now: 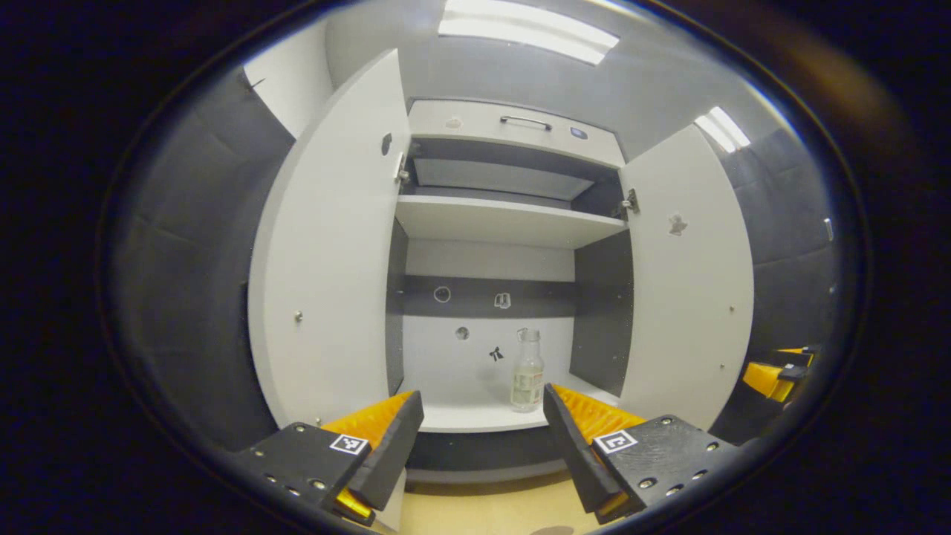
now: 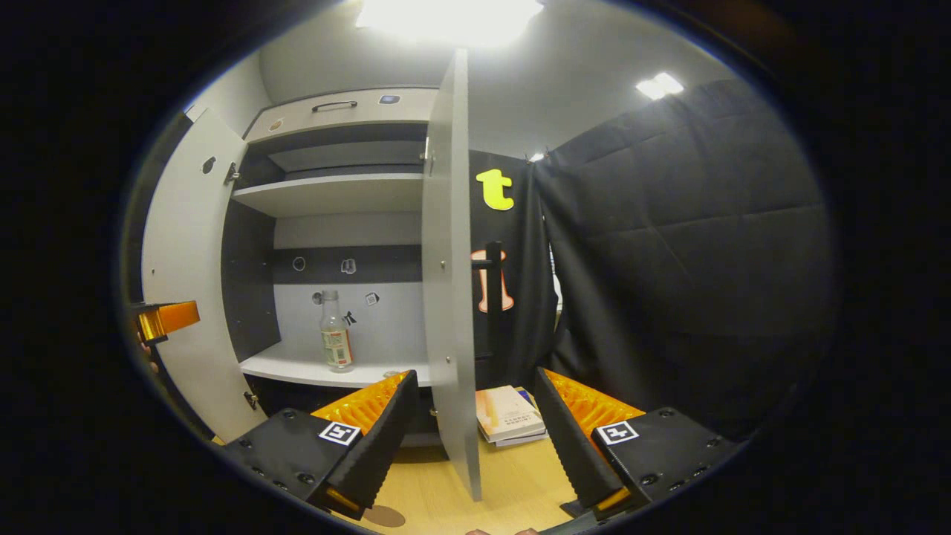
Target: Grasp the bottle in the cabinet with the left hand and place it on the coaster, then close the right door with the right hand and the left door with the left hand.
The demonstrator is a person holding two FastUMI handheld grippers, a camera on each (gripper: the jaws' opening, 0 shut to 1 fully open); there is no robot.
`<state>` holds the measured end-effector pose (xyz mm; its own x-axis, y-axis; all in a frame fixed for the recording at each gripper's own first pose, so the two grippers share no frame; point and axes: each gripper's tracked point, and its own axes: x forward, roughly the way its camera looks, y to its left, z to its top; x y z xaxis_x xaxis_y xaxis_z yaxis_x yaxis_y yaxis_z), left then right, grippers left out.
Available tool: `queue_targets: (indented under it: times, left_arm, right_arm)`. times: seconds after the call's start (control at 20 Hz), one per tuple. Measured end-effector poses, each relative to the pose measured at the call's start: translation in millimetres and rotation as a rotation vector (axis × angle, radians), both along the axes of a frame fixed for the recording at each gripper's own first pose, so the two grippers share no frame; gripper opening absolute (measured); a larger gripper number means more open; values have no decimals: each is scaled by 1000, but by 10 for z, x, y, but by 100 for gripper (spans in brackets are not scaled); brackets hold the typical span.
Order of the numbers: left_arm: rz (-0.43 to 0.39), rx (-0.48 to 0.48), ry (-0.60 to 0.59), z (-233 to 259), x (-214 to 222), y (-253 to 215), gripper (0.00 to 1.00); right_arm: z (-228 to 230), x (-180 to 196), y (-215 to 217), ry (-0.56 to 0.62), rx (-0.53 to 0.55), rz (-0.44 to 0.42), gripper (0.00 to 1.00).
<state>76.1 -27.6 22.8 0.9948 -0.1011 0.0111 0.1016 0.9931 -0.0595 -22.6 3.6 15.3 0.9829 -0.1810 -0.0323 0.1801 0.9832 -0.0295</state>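
Left gripper view has my left gripper (image 1: 483,438) gaping wide and empty short of the cabinet (image 1: 513,223), with the bottle (image 1: 527,371) upright on the lower shelf (image 1: 475,416) just beyond my right-hand finger; coming in off-centre like that, I judge I could knock it over. My right gripper (image 2: 472,427) is likewise wide open and empty, straddling the edge of the right door (image 2: 449,260), near some books (image 2: 509,416) on the floor (image 2: 520,483). The bottle's label is too small to read
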Motion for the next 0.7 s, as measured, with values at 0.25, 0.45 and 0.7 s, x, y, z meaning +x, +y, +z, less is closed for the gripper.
queue_targets:
  times: [0.25,0.45,0.7]
  left_arm:
    - [-78,23,-18,174,627,-332,94]
    - [-127,41,-4,175,1094,-559,94]
    - [-151,50,14,121,1692,-799,94]
  right_arm:
    - [95,-54,-41,7,12,-127,99]
    - [27,49,-495,-1,6,-218,99]
    - [23,221,-750,-8,28,-269,99]
